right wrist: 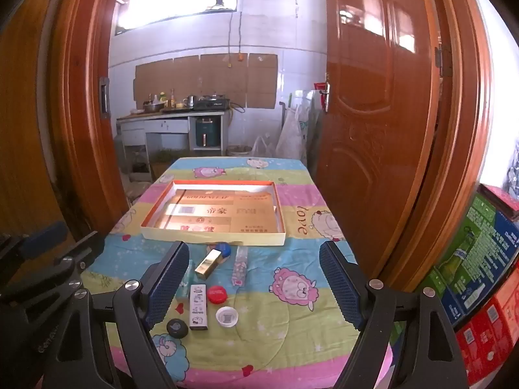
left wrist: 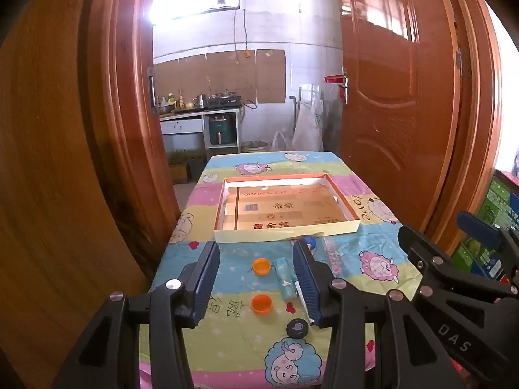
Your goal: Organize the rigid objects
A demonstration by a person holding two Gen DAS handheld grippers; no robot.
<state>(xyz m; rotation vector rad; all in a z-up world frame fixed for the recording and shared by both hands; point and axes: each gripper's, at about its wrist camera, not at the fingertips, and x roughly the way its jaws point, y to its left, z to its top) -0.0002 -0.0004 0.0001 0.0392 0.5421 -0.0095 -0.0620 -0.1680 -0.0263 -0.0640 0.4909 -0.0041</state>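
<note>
- My left gripper [left wrist: 256, 278]: jaws part-open, holding nothing; two orange caps [left wrist: 261, 266] between them, mid-frame
- My right gripper [right wrist: 254, 278]: jaws fully wide, empty; tray [right wrist: 214, 238] above centre

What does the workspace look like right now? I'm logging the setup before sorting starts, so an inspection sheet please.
Surface: table under a cartoon sheep cloth.
Job's things: shallow box tray, nothing loose inside; orange caps, red cap, white cap, blue cap, black cap, gold box, white box, teal tube, clear packet.
Clutter: nothing seen.
Grippers: left claw open, empty; right claw wide open, empty.
Cables: cords on the far wall.
Surroundings: wooden door, kitchen counter, stacked cartons.
</note>
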